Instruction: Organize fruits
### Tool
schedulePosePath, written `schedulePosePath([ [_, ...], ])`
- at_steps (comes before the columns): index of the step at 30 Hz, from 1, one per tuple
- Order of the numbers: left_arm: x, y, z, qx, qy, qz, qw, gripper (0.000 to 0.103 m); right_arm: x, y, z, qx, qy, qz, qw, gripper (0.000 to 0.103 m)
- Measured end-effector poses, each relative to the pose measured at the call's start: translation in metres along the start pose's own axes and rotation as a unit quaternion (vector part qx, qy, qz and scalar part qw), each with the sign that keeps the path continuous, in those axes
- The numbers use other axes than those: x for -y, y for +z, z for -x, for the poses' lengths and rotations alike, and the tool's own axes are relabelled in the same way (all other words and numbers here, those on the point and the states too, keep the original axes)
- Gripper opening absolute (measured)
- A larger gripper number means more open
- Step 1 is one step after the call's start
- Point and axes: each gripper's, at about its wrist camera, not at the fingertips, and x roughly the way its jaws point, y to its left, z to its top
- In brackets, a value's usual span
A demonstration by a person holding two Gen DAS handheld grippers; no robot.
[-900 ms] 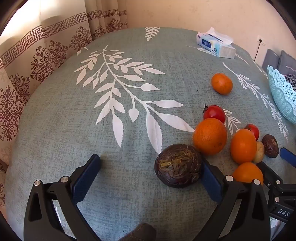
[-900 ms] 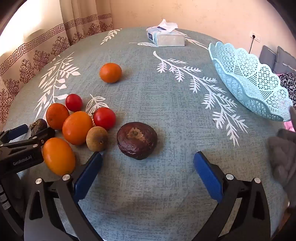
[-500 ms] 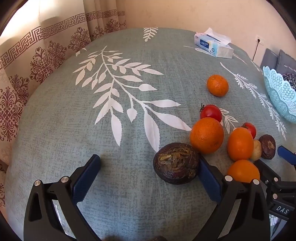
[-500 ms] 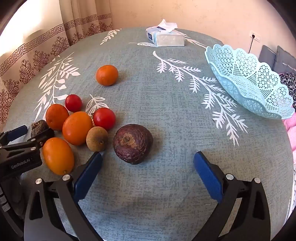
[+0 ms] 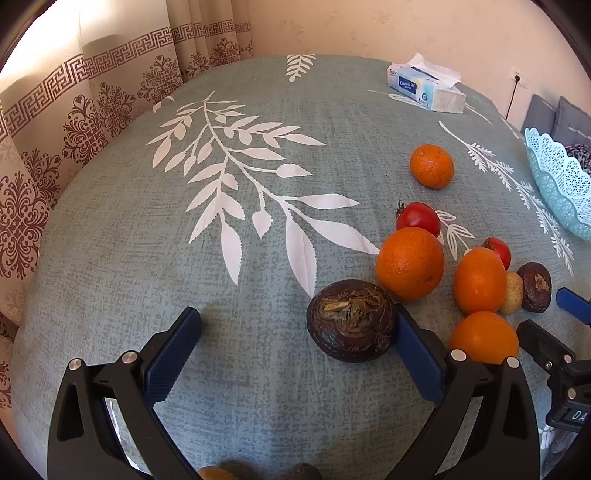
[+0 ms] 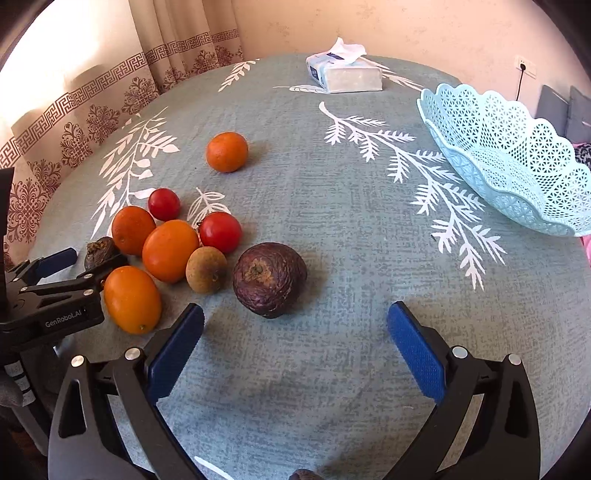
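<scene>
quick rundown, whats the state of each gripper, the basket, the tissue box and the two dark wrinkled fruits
left gripper: open, nothing gripped
right gripper: open, nothing gripped
basket: upright, looks empty
tissue box: open, a tissue sticking out
dark fruit by left gripper: on the cloth, beside one pad
dark fruit by right gripper: on the cloth, ungripped

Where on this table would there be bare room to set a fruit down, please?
Bare cloth lies between the lone orange, the tissue box and the blue basket, and left of the dark fruit toward the curtain. The fruit cluster is crowded.

Sunlit patterned curtains [image 5: 85, 122] hang left — a beige wall [image 6: 406, 26] with a socket [image 6: 526, 66] stands behind.
</scene>
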Motion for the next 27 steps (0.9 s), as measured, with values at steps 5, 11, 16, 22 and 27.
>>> schedulePosePath([
  [5,0.000,0.000,0.000,0.001,0.003,0.000,1.0000,0.098,-0.009,0.000,-0.004,-0.010,-0.025,0.024,0.999,0.101],
  [11,0.000,-0.001,0.002,0.005,0.000,0.001,1.0000,0.098,-0.007,0.000,-0.003,-0.011,-0.023,0.023,0.999,0.101],
  [16,-0.001,-0.002,0.005,0.011,-0.007,0.004,0.9999,0.098,-0.008,-0.001,-0.003,-0.011,-0.023,0.023,0.999,0.101],
  [22,-0.005,-0.004,0.019,0.043,-0.018,0.010,0.9989,0.098,-0.007,0.000,-0.003,-0.011,-0.023,0.023,0.999,0.101],
  [27,-0.007,-0.007,0.031,0.069,-0.022,0.011,0.9973,0.098,-0.007,0.000,-0.004,-0.010,-0.023,0.024,0.999,0.101],
])
